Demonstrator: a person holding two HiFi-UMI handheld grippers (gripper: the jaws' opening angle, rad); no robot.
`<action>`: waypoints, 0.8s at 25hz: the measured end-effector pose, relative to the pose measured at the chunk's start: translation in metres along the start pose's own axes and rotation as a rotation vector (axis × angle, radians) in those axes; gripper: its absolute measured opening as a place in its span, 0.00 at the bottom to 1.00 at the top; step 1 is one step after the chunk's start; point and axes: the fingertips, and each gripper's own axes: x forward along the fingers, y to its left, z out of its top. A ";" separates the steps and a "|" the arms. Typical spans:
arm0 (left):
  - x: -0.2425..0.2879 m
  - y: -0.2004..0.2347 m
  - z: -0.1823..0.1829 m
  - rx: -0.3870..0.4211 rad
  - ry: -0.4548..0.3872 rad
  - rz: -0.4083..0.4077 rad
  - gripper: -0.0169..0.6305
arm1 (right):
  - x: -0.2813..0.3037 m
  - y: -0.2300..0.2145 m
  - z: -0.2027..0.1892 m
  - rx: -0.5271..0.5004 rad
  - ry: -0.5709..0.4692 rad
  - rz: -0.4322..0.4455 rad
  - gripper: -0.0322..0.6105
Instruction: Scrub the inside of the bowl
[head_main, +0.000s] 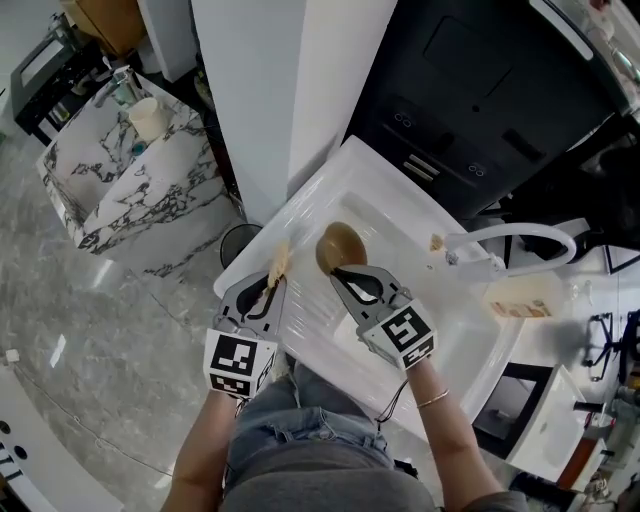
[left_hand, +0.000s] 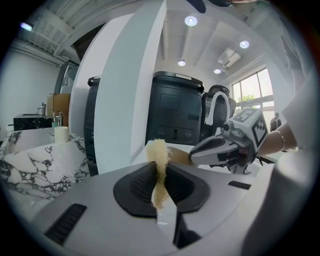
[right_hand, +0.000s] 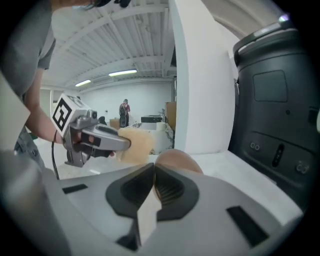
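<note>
Looming behind bowl (head_main: 340, 246) and sponge (head_main: 278, 263) are a pillar (head_main: 296, 80) and black cabinet (head_main: 480, 70).

No word, brand or number can be read anywhere: the only print is the black-and-white square pattern on the marker cube (head_main: 238, 362) of the left gripper (head_main: 273, 282) and the marker cube (head_main: 403, 333) of the right gripper (head_main: 343, 273), while dark marks (head_main: 10, 452) at the head view's lower left edge are too small to read.
</note>
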 end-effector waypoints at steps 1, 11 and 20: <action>-0.004 0.000 0.001 0.006 -0.004 0.000 0.09 | -0.002 0.004 0.003 0.039 -0.020 0.007 0.08; -0.035 0.002 0.024 0.100 -0.062 -0.018 0.09 | -0.022 0.025 0.035 0.262 -0.215 0.060 0.08; -0.030 0.005 0.050 0.172 -0.008 -0.168 0.09 | -0.058 0.042 0.072 0.310 -0.414 0.206 0.08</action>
